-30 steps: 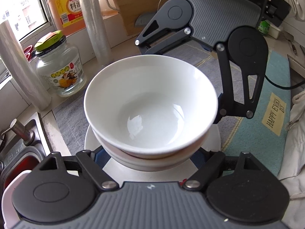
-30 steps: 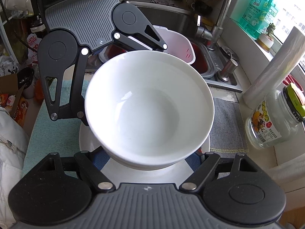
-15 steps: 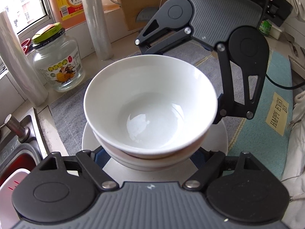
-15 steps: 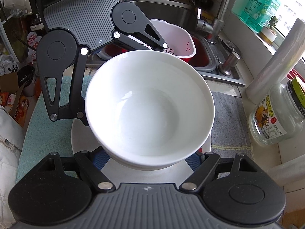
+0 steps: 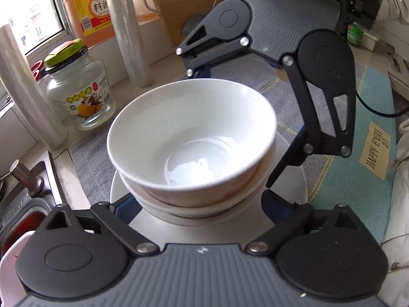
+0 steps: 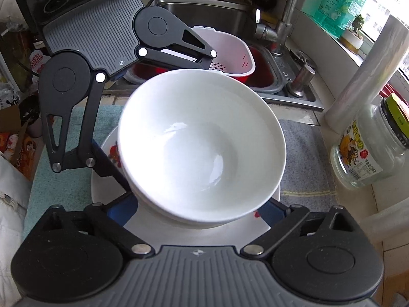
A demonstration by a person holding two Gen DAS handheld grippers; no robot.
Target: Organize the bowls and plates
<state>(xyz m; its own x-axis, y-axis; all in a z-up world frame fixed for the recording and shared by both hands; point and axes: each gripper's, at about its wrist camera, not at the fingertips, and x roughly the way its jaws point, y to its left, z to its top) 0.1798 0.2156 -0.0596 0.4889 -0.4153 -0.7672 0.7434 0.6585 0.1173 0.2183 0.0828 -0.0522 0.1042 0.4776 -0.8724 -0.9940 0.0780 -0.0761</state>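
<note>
Two white bowls sit nested, the top bowl point(image 5: 194, 138) inside the lower bowl point(image 5: 204, 204), and the pair rests on a white plate point(image 6: 107, 194) with a red print near its rim. The plate appears to lie on the grey mat point(image 5: 87, 158) that covers the desk, just beside the sink point(image 6: 219, 10), though contact underneath is hidden. The left gripper point(image 5: 196, 212) and the right gripper point(image 6: 196, 215) face each other across the stack, each with its jaws spread wide on either side of the bowls; the blue finger pads sit low near the plate's rim, and whether they actually touch the crockery cannot be told, since the bowls hide the tips. A glass jar point(image 5: 79, 94) with a green lid and a roll of cling film point(image 5: 127, 30) stand near the window, well clear of the stack. By the look of it the gathering is mostly done: bowls are stacked and set on the plate. What seems left is settling or releasing the stack at its final spot, and no other loose plates or bowls show in either view apart from the pink colander point(image 6: 230, 51) in the sink.
</note>
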